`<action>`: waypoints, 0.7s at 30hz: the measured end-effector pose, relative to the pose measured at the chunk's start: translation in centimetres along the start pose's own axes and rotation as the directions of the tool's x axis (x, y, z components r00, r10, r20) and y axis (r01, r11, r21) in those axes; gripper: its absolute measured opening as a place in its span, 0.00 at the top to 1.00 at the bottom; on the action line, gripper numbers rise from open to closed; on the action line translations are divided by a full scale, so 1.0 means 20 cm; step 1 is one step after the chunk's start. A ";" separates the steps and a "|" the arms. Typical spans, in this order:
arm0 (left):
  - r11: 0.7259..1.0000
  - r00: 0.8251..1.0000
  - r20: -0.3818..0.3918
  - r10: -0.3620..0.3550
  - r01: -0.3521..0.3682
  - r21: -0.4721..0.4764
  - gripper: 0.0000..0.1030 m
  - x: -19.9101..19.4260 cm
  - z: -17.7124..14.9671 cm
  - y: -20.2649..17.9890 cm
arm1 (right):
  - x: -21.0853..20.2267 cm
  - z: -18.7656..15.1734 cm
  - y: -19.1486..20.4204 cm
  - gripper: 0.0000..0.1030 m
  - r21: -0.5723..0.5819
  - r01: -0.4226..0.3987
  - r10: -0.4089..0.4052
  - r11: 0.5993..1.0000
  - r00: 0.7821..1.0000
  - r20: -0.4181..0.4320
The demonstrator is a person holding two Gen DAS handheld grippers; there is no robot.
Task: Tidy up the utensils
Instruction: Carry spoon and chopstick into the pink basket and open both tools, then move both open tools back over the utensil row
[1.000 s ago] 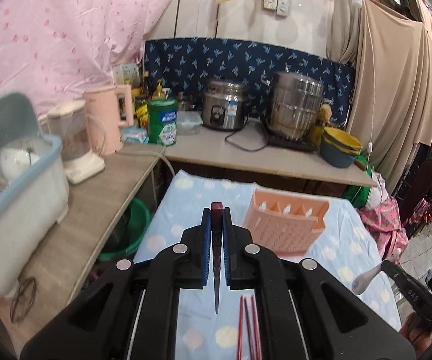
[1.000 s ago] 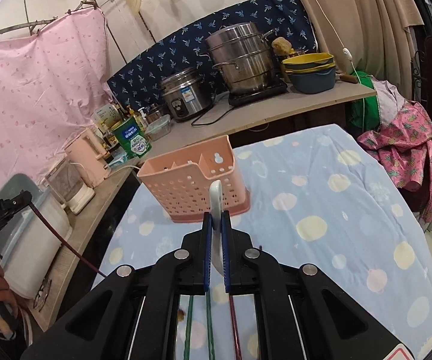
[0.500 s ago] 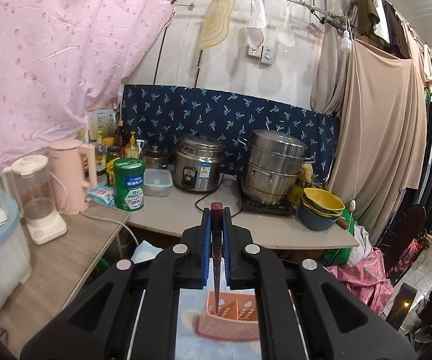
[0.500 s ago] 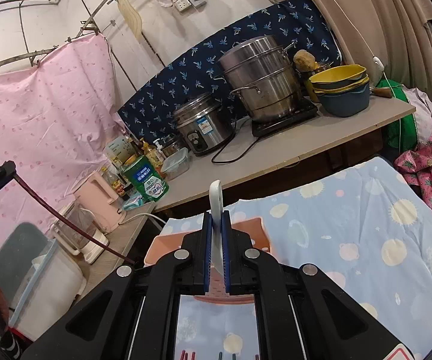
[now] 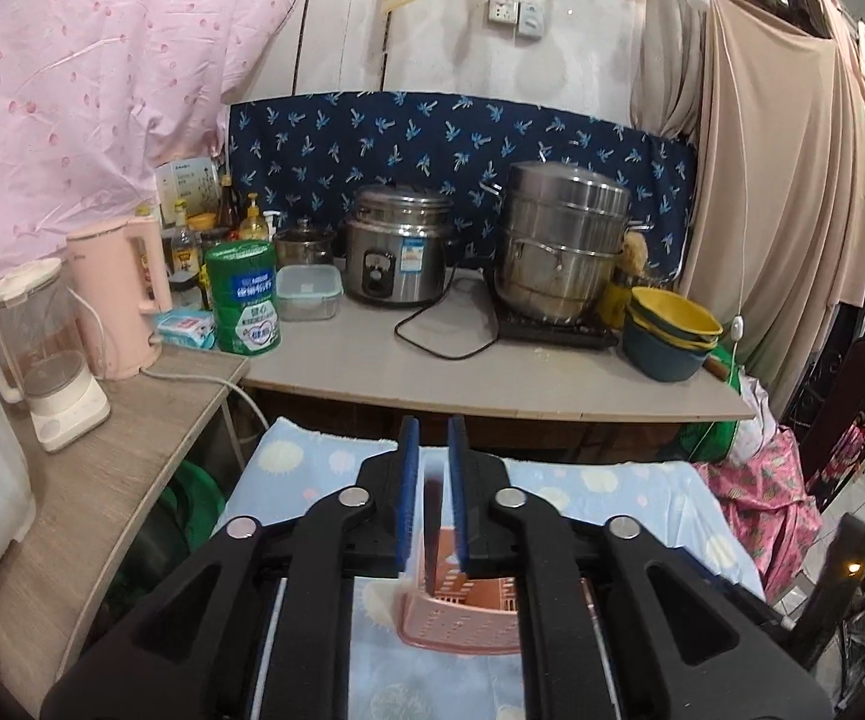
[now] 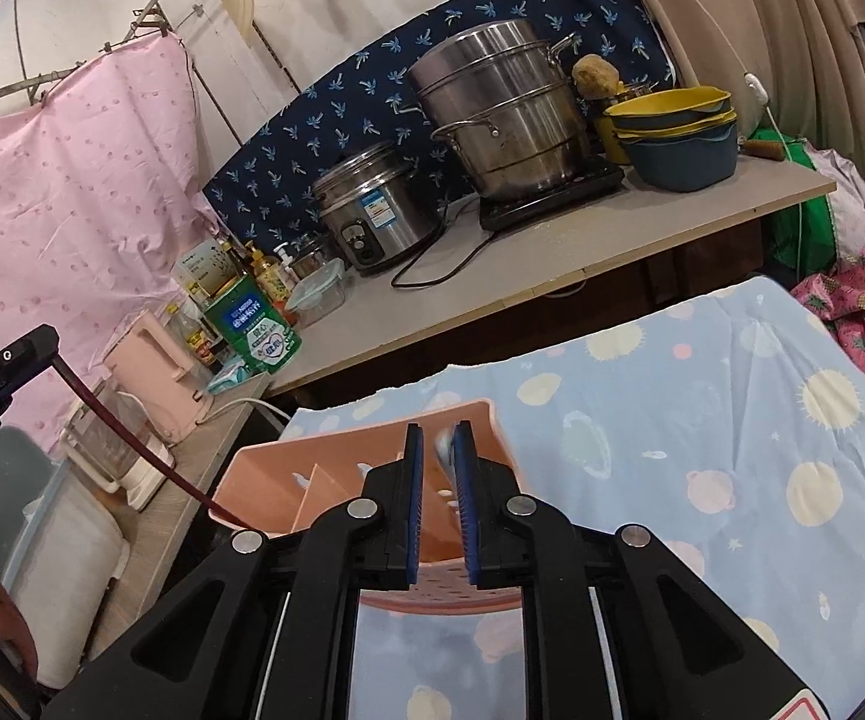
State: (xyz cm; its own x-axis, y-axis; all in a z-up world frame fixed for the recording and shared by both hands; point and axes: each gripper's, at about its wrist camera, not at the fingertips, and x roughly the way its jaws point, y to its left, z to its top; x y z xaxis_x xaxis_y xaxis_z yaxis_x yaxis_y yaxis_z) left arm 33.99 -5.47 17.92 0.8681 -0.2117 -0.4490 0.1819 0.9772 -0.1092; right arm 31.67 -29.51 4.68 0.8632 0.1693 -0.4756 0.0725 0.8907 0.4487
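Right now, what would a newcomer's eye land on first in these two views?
The pink utensil basket on the blue planet-print cloth, directly below both grippers. The left gripper has a dark red chopstick between its parted pads, reaching into the basket; the right gripper has a blurred white utensil. Behind, a steel steamer pot dominates the counter.

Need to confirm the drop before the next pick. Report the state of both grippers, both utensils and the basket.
left gripper: jaws parted, above the basket.
dark red chopstick: blurred, loose between the pads, tip in the basket.
right gripper: jaws parted, above the basket.
white spoon: blurred between the pads, looks loose.
pink basket: upright on the cloth.
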 end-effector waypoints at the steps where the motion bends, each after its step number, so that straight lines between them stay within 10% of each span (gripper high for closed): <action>1: 1.000 1.000 -0.004 0.006 -0.006 -0.001 0.77 0.00 -0.01 0.01 | -0.02 -0.01 0.00 0.80 0.002 0.000 0.000 1.000 1.000 0.004; 9: 1.000 0.998 -0.059 0.012 -0.012 -0.003 0.49 -0.15 -0.17 0.07 | -0.29 -0.12 -0.01 0.73 0.034 -0.019 0.019 0.999 1.000 0.004; 21: 1.000 0.961 -0.275 -0.006 0.009 0.007 0.46 -0.50 -0.87 0.21 | -0.81 -0.79 -0.07 0.66 0.054 0.001 0.006 0.999 0.990 -0.139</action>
State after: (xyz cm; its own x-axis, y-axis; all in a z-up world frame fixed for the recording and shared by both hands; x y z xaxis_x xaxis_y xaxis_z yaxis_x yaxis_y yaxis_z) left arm 18.11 0.43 6.52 0.7064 -0.2134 -0.6748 0.1927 0.9754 -0.1068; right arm 9.63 -26.79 -0.17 0.7859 0.2321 -0.5732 0.1006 0.8666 0.4887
